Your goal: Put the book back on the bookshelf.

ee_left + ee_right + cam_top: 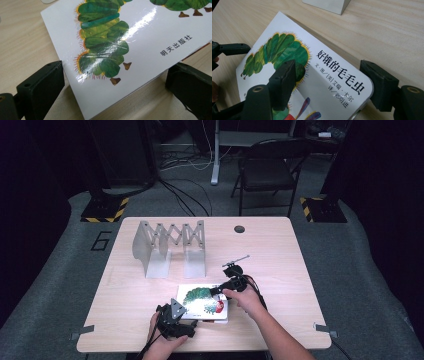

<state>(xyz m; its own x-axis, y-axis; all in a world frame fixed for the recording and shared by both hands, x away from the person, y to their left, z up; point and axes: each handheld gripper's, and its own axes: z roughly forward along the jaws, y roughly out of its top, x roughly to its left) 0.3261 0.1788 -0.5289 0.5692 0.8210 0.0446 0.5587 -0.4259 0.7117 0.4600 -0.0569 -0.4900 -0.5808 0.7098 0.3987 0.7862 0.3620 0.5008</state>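
A white picture book (202, 301) with a green caterpillar on its cover lies flat near the table's front edge. My left gripper (189, 314) is at the book's near left corner. In the left gripper view its jaws stand wide apart on either side of that corner of the book (140, 37), so the left gripper (115, 72) is open. My right gripper (216, 293) is at the book's right side. It is the right gripper (328, 68) in its own view, open, one jaw over the cover (324, 75) and the other past the rounded corner.
A grey metal folding rack (170, 247) stands upright behind the book; its pale base (329, 5) is near the book's far edge. A round cable hole (239, 229) sits at the back of the table (280, 255). A folding chair (270, 170) is beyond.
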